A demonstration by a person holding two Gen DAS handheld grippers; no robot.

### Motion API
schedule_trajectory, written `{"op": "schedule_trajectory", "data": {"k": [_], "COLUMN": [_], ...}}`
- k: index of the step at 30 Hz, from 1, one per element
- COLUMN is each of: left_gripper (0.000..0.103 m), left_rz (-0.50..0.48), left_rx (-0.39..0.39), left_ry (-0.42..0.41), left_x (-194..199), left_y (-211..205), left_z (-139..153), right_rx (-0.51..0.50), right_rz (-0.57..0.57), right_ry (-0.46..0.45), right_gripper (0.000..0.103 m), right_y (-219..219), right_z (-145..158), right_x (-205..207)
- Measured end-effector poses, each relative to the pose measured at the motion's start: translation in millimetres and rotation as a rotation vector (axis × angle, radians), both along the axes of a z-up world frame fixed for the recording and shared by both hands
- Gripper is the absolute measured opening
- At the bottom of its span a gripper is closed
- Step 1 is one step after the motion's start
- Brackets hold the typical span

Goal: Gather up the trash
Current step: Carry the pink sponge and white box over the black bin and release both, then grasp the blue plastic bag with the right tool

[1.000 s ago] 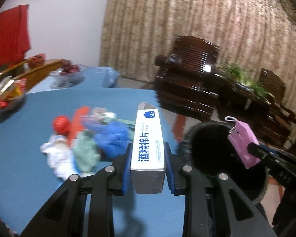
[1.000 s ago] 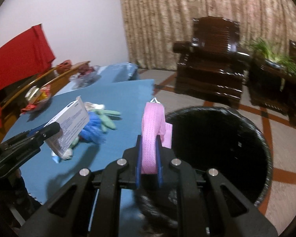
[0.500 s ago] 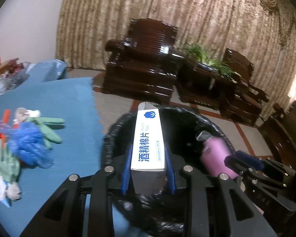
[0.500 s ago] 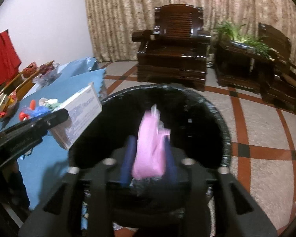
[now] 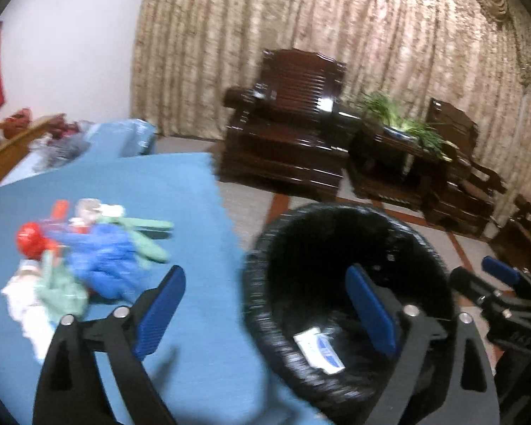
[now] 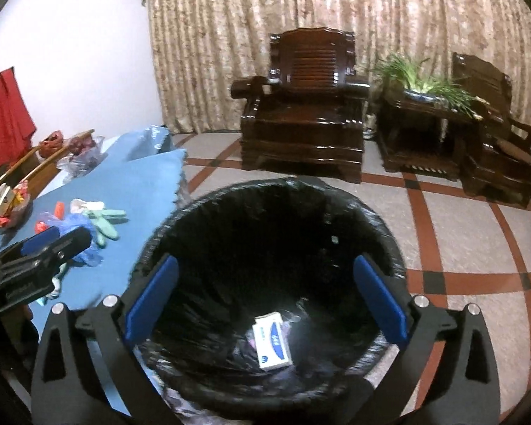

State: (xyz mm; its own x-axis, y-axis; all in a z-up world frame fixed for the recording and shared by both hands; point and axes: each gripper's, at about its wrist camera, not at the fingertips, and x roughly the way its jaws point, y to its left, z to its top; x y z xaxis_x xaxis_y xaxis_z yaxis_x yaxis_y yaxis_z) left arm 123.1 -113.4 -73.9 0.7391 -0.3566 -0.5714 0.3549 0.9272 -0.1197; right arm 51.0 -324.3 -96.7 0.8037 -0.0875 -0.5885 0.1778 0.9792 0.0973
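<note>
A black-lined trash bin [image 6: 378,226] stands on the floor beside the blue table [image 5: 180,191]. A white and blue box [image 6: 272,340] lies at its bottom, also in the left wrist view [image 5: 318,349]. My right gripper [image 6: 265,301] is open and empty above the bin. My left gripper [image 5: 265,306] is open and empty over the table edge and the bin's rim [image 5: 255,283]. A pile of trash lies on the table: blue crumpled plastic [image 5: 102,262], green gloves [image 5: 141,233], a red ball [image 5: 30,239], white scraps [image 5: 21,304].
A dark wooden armchair [image 6: 304,106], a side table with a green plant [image 6: 424,85] and a second chair [image 6: 495,134] stand before the curtain. The floor [image 6: 460,230] is tiled with red stripes. Bags and clutter [image 6: 81,152] sit at the table's far end.
Both grippers have opened. The white box and the pink item have dropped into the bin. The left gripper has swung left, back toward the table.
</note>
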Motion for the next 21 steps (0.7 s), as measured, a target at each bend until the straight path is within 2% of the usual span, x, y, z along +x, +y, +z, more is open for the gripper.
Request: {"op": "schedule_trajectory", "data": {"k": [5,13,21], "left_gripper": [0.096,0.097,0.095], "left_rz": [0.118,0.322,0.461], "left_rx": [0.041,0.093,0.089], "left_ry": [-0.025,-0.04,-0.014], "left_x": [-9,-22,-13], "left_y": [55,150,214], "left_z": [3,1,-12], "right_rx": [0.02,0.019,-0.009], "right_rz": [0.09,0.278,0.402], "right_ry": [-0.021,-0.017,-0.013], "right_gripper": [0.098,0.098,0.098], "right_y": [33,111,178], "right_z": [6,5,0], "right_x": [14,47,83]}}
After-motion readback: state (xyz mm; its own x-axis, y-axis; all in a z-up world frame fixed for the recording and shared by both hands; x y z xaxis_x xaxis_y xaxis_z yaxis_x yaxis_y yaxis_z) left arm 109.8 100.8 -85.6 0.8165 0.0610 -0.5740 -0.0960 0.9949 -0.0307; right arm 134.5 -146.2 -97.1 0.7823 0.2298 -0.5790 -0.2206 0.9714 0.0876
